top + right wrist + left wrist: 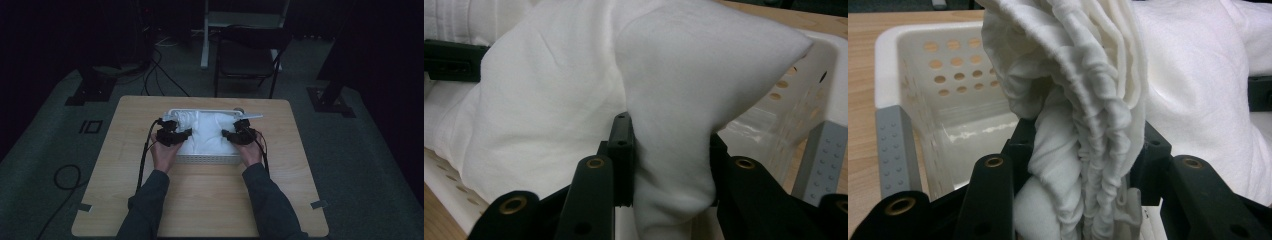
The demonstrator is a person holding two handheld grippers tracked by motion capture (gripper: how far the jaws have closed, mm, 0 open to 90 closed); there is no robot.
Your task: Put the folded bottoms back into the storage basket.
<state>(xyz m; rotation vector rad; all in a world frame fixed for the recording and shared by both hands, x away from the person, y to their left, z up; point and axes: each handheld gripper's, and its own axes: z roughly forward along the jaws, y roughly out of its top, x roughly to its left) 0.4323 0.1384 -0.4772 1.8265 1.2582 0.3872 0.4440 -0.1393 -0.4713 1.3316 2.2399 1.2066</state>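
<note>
A white cloth (pixel 206 132) lies bunched in a white perforated basket (pixel 210 159) in the middle of the wooden table. My left gripper (pixel 186 133) is at the cloth's left side, shut on a gathered, ruffled fold of the white cloth (pixel 1083 125). At the right side my right gripper (pixel 226 134) is shut on a smooth fold of the white cloth (pixel 674 125). In the left gripper view the basket (pixel 953 75) wall with round holes and a grey corner post stands behind the jaws. The right gripper view has the basket (pixel 794 105) wall at the right.
The wooden table (pixel 210 200) has bare room in front of the basket and on both sides. A dark folding chair (pixel 247 55) stands beyond the far edge. Cables trail from both grippers, and more lie on the floor at the left.
</note>
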